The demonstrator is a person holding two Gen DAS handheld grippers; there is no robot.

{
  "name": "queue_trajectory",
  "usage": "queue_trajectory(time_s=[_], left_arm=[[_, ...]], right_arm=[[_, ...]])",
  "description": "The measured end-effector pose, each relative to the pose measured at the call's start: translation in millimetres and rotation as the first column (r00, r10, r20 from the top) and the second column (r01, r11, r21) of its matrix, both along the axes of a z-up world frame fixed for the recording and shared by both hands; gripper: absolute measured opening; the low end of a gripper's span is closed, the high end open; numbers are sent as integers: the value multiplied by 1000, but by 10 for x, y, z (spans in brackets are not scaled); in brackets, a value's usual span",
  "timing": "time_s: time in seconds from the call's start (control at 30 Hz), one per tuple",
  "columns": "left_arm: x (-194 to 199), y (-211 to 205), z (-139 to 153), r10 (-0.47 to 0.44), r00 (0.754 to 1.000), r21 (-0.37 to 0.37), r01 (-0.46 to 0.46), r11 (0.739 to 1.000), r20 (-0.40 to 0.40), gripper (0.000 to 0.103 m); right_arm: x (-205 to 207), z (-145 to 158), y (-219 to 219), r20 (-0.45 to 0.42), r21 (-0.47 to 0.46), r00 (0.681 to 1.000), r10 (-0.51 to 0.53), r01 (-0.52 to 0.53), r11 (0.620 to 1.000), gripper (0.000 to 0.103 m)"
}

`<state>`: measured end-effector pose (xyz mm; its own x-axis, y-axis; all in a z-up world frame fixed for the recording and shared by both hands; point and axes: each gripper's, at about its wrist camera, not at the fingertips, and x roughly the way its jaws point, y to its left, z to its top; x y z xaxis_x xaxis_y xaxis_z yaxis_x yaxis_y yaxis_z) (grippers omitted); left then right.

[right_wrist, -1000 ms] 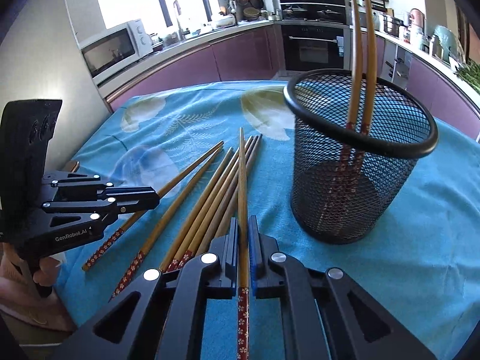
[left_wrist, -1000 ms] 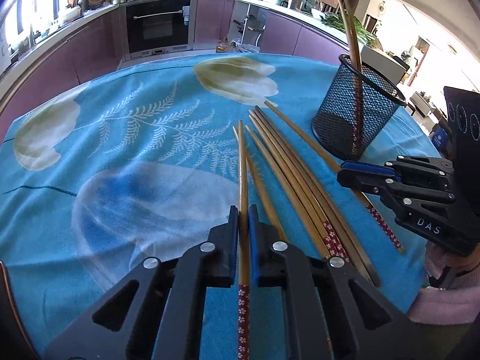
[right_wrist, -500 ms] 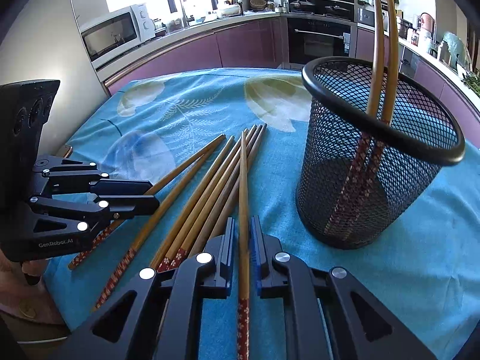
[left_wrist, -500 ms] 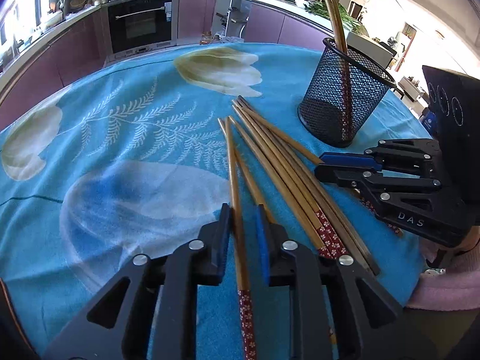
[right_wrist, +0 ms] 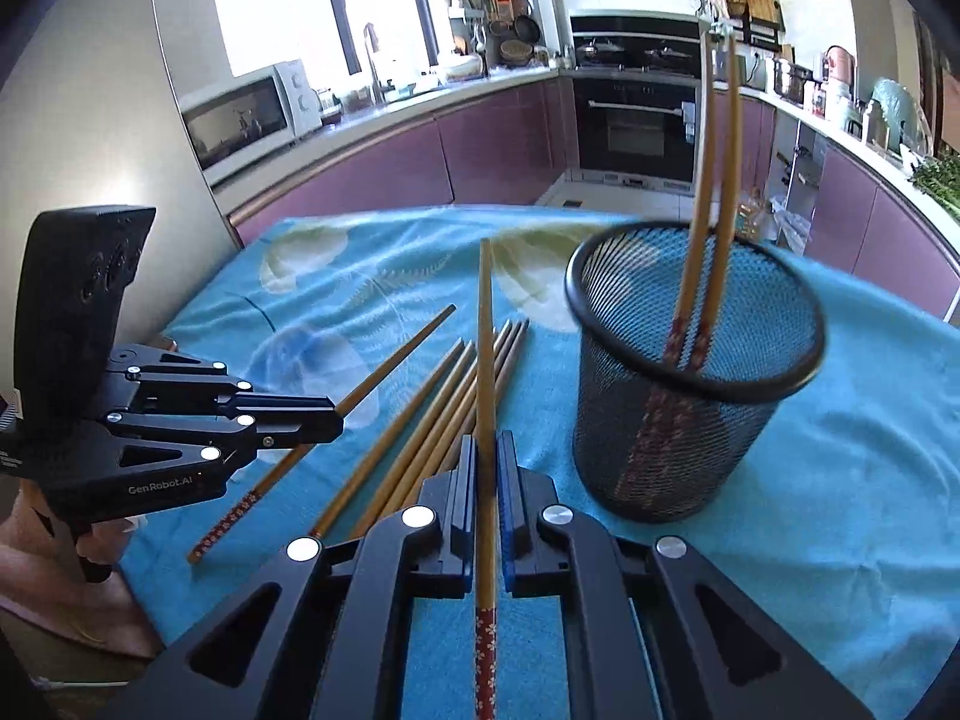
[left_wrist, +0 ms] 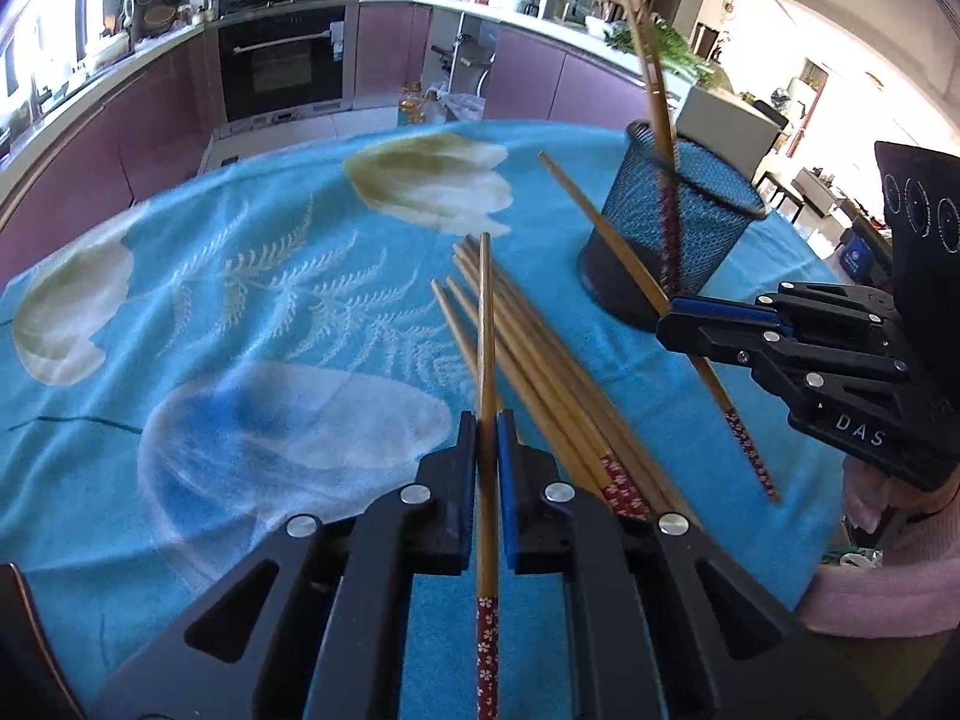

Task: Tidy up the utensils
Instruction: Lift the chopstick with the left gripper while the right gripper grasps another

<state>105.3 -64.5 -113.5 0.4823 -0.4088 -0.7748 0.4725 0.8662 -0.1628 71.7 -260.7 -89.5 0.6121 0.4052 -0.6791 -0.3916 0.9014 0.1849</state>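
My left gripper (left_wrist: pixel 487 423) is shut on a wooden chopstick (left_wrist: pixel 486 324) with a red flowered end, its tip lifted over the blue cloth. My right gripper (right_wrist: pixel 487 447) is shut on a second chopstick (right_wrist: pixel 485 330), also raised. In the left wrist view the right gripper (left_wrist: pixel 665 321) grips its chopstick (left_wrist: pixel 606 234) beside the black mesh holder (left_wrist: pixel 708 204). The right wrist view has the left gripper (right_wrist: pixel 337 420) at the left with its chopstick (right_wrist: pixel 408 348). Two chopsticks (right_wrist: pixel 711 180) stand in the holder (right_wrist: pixel 744 384). Several loose chopsticks (right_wrist: pixel 414 450) lie between the grippers.
A blue floral tablecloth (left_wrist: pixel 240 300) covers the round table. Purple kitchen cabinets, an oven (right_wrist: pixel 636 120) and a microwave (right_wrist: pixel 240 120) ring the room behind it. A person's hand in a pink sleeve (left_wrist: pixel 882 588) holds the right gripper at the table's near edge.
The left jaws parted slightly around their chopstick half a second ago and are shut on it again. Both chopsticks have come up off the cloth, tips raised. The holder looks a little farther away.
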Motion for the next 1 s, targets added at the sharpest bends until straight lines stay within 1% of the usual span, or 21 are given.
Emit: queue_trajectory(time_s=[0.17, 0.37, 0.63, 0.8, 1.0], left_arm=[[-75, 41, 305, -33, 998, -70, 37, 997, 55, 8], [-178, 89, 668, -66, 990, -146, 83, 986, 121, 8], [-343, 141, 1099, -75, 973, -205, 121, 971, 219, 8], [-291, 66, 1342, -72, 959, -250, 143, 958, 273, 8], [-128, -111, 1608, -73, 946, -291, 170, 942, 316, 8]], right_arm=[[-83, 224, -167, 57, 51, 998, -26, 23, 998, 6], [-146, 394, -327, 104, 105, 992, -69, 58, 993, 6], [-200, 625, -506, 178, 166, 980, -91, 61, 984, 6], [-190, 814, -615, 226, 191, 969, -102, 58, 980, 6], [-142, 1016, -706, 279, 192, 953, -115, 63, 979, 6]])
